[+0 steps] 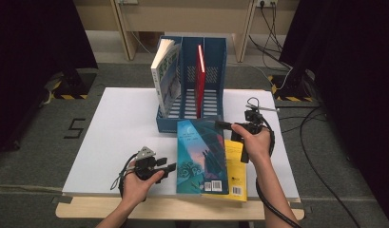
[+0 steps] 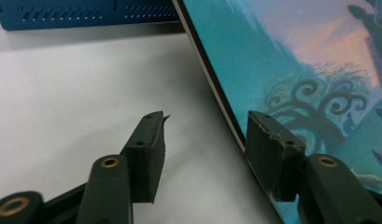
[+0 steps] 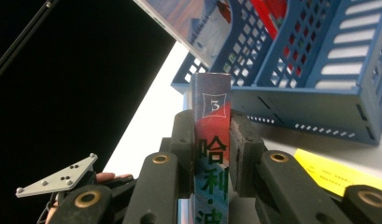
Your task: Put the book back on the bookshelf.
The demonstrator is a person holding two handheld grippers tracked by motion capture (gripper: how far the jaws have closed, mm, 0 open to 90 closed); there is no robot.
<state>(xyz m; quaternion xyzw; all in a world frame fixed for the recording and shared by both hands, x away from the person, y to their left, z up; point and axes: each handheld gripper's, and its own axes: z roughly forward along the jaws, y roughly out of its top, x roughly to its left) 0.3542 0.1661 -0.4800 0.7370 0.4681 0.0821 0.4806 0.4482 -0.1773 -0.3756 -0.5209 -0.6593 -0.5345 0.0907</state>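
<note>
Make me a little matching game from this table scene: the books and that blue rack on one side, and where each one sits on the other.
Things:
1. teal book
2. yellow book
3. red book
4. white book

Places:
A. upright in the middle slot of the blue rack
B. flat on the table, partly under another book
C. leaning in the rack's left slot
D. spine clamped in the right gripper

Pairs: 1-D, 2-B, 3-A, 4-C

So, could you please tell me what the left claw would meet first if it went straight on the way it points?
Probably the left edge of the teal illustrated book, which its right-hand finger already overlaps.
</note>
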